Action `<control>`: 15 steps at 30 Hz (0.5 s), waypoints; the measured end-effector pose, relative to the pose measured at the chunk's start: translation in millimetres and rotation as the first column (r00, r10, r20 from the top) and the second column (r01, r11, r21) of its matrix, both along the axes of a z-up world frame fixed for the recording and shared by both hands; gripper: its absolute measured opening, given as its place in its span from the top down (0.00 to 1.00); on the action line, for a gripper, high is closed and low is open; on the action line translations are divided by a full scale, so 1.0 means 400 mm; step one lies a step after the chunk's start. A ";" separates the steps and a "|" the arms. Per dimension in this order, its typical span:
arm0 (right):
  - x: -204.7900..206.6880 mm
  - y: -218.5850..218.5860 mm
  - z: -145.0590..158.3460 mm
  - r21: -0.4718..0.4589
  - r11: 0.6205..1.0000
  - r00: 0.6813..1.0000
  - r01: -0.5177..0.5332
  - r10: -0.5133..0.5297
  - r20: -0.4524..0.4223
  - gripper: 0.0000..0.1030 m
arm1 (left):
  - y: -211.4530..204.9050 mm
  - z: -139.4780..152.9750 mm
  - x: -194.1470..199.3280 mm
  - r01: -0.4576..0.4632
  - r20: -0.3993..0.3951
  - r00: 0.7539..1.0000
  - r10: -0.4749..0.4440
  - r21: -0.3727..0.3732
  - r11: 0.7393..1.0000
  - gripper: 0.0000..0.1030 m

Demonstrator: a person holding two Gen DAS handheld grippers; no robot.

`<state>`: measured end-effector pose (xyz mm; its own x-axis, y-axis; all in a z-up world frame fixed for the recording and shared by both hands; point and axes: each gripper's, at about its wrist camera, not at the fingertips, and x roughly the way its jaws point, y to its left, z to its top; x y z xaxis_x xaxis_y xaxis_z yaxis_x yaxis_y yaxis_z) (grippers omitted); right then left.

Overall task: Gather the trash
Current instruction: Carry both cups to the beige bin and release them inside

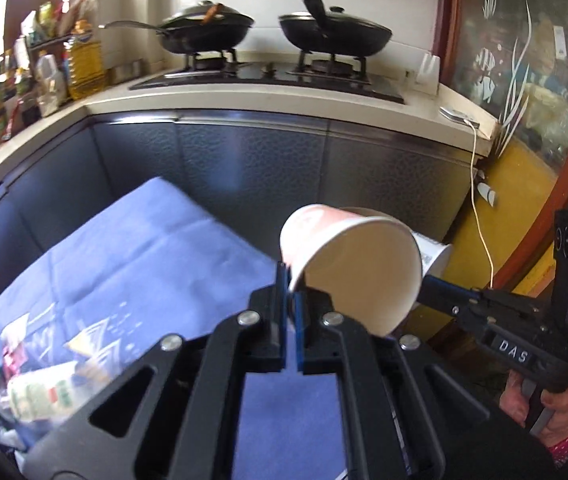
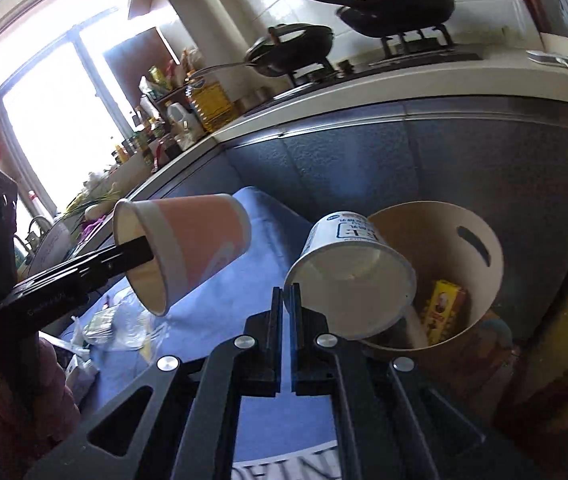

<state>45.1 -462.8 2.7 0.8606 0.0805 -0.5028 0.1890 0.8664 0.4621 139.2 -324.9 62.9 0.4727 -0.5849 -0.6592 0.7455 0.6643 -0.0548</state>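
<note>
My left gripper (image 1: 292, 284) is shut on the rim of a pink paper cup (image 1: 348, 264), held tilted in the air; the cup also shows in the right wrist view (image 2: 188, 244). My right gripper (image 2: 287, 296) is shut on the rim of a white paper cup (image 2: 348, 280), held tilted over a round tan bin (image 2: 476, 248). The bin holds a yellow box (image 2: 444, 304). In the left wrist view the white cup (image 1: 436, 254) peeks out behind the pink one. More trash lies on the blue cloth (image 1: 156, 248): a crushed bottle (image 1: 40, 396) and wrappers (image 2: 120, 320).
Grey cabinet fronts (image 1: 244, 160) stand behind the cloth under a counter with a stove and two black pans (image 1: 204, 28). Bottles (image 1: 80, 60) crowd the counter's left end. A white cable (image 1: 480, 208) hangs down at right beside a glass door (image 1: 524, 60).
</note>
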 end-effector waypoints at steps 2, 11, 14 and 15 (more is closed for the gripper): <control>0.021 -0.076 -0.033 0.062 0.998 0.999 -0.019 0.021 -0.042 0.97 | -0.105 -0.031 0.034 0.058 -0.052 0.997 -0.057 0.023 0.998 0.97; 0.055 -0.237 -0.144 0.233 0.972 0.995 -0.025 0.047 -0.090 0.96 | -0.322 -0.175 0.091 0.078 -0.114 0.992 -0.059 0.168 0.983 0.48; 0.048 -0.235 -0.141 0.234 0.972 0.997 -0.019 0.037 -0.072 0.96 | -0.313 -0.168 0.089 0.076 -0.120 0.991 -0.058 0.150 0.986 0.48; 0.043 -0.236 -0.137 0.236 0.972 0.998 -0.015 0.031 -0.062 0.96 | -0.303 -0.161 0.089 0.072 -0.116 0.992 -0.055 0.143 0.987 0.48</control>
